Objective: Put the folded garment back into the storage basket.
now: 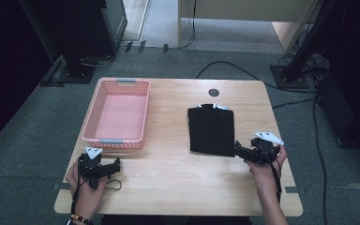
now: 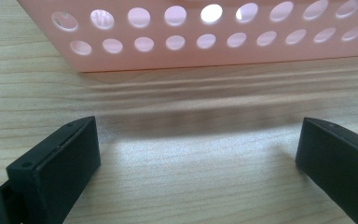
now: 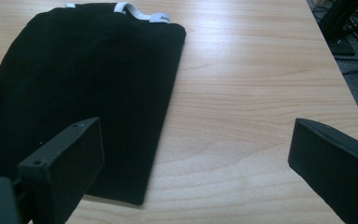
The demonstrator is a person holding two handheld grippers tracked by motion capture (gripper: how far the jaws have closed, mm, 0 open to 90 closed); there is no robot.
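You've got a light wood table (image 1: 178,187) with a round dark grommet (image 1: 213,92) near its far edge. A pink perforated basket (image 1: 117,115) sits on your left half, nothing visible inside it, grey handle tabs at both ends. The floor is grey carpet (image 1: 28,136). A black stand base (image 1: 75,72) stands off the far-left corner and another (image 1: 288,77) off the far-right, with black cables (image 1: 234,65) trailing across the carpet. A pale wood panel (image 1: 243,9) runs along the back.

Looks like a lab or studio setup

Grey carpet (image 1: 23,136), black equipment stands at 11 (image 1: 77,56) and 2 o'clock (image 1: 293,70), cables (image 1: 318,140) trailing off the floor.
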